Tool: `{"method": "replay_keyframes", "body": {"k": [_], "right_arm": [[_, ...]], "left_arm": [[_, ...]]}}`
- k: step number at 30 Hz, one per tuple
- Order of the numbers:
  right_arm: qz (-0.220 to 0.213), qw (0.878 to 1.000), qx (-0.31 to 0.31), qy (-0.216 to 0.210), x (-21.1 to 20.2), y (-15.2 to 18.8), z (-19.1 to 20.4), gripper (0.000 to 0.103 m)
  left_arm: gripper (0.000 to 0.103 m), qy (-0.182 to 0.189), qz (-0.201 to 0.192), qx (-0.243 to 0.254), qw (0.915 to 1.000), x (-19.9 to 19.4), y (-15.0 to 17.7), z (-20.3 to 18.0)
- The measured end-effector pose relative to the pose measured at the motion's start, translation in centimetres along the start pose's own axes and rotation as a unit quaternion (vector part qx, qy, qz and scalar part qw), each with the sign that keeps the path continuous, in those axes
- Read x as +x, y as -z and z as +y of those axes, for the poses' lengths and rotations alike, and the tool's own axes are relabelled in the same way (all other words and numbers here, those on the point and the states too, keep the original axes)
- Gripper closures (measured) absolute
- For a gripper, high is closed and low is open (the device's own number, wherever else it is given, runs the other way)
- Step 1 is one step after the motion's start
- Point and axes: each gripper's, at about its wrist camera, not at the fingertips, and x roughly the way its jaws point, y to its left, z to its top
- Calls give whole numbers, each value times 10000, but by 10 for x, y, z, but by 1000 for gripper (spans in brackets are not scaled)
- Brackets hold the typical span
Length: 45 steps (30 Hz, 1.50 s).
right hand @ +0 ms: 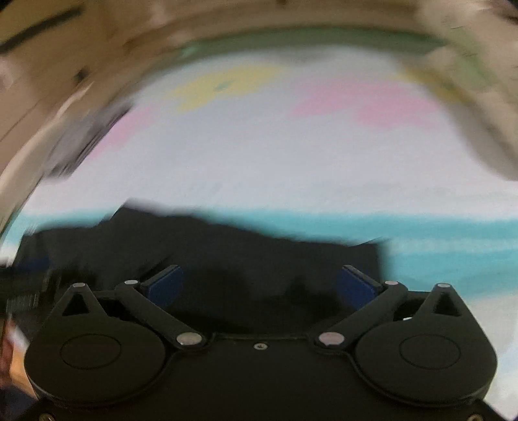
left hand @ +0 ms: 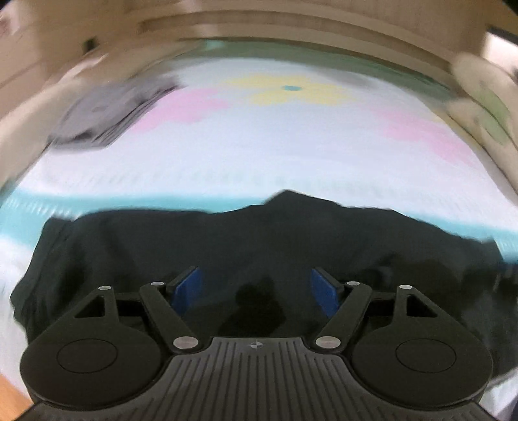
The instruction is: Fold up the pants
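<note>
Black pants [left hand: 259,239] lie bunched in a wide low heap on a pale bedspread [left hand: 259,152] with pink and yellow flowers and a teal stripe. My left gripper [left hand: 256,285] hovers above the near part of the heap, its blue pads [left hand: 187,288] well apart with nothing pinched between them. In the right wrist view the same pants [right hand: 200,246] fill the lower left, their right edge ending near the teal stripe. My right gripper [right hand: 260,285] stands wide open over the cloth, blue pads [right hand: 163,286] clear of it. Both views are blurred.
A grey folded item [left hand: 106,113] lies at the far left of the bed. A pale pillow or cushion [left hand: 479,94] sits at the far right. A wooden headboard [left hand: 259,29] runs along the back, and a strip of wood floor [left hand: 13,398] shows at the lower left.
</note>
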Motion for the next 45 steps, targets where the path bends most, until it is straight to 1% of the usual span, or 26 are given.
{"method": "replay_keyframes", "body": {"k": [1,3,5,8,11,13,17,19,20,21,23,25,26,28,29,30,31,33,37,41,42,43,44,45], "right_arm": [[167,9998,-72,-100,10,2,11,1],[373,9989,-215,-171,27,6,32,1],[429,9979,-435,-190,40,6,52,1],[484,9964,-667,-176,57,3,75,1],[818,9933,-811,-119,77,8,91,0],[585,9940,-924,-26,80,13,96,0],[634,9938,-903,-100,81,13,93,0],[652,9937,-906,-121,82,12,91,0],[656,9936,-914,-101,82,12,92,0],[658,9935,-924,-83,81,12,93,0],[666,9934,-927,-93,82,13,94,0],[687,9931,-938,-146,80,13,91,0],[698,9929,-954,-162,80,13,91,0],[698,9925,-981,-198,79,13,90,0],[690,9924,-993,-211,79,14,89,0],[679,9924,-1005,-219,78,14,89,0],[671,9923,-1019,-221,78,15,89,0],[672,9923,-1020,-222,77,15,89,0],[669,9923,-1017,-244,77,15,89,0],[709,9922,-983,-277,76,14,87,0],[722,9922,-978,-279,75,14,86,0],[733,9921,-979,-280,75,14,86,0],[748,9919,-987,-282,74,14,86,0],[761,9918,-986,-283,74,14,86,0]], "left_arm": [[31,-34,27,-166,9999,1,-1,10],[31,-124,51,-490,9987,2,-2,32],[31,-249,34,-801,9965,3,-3,51],[31,-312,44,-1269,9914,2,-2,83],[31,-368,-57,-1776,9834,-4,0,118],[30,-350,-135,-2127,9764,-9,0,143],[30,-335,-336,-3027,9519,-20,8,191],[29,-330,-378,-3281,9433,-23,12,206],[28,-350,-375,-3367,9402,-24,15,212],[23,-367,-325,-3411,9387,-24,19,214],[23,-348,-93,-3571,9334,-22,28,214],[23,-225,100,-3621,9318,-18,33,210],[23,-278,134,-3578,9333,-15,33,207],[22,-451,199,-3335,9415,-11,32,199],[20,-495,208,-3250,9442,-9,33,196],[12,-482,170,-3245,9445,-6,34,193],[4,-429,132,-3297,9430,-3,34,193],[1,-442,129,-3437,9379,5,35,196],[2,-449,180,-3581,9324,5,38,200],[2,-307,132,-3897,9203,3,45,208],[4,-290,102,-3965,9175,1,46,209],[16,-280,64,-4007,9157,-1,46,209],[25,-385,26,-4035,9142,-5,47,208],[51,-550,35,-4060,9122,-8,47,207]]}}
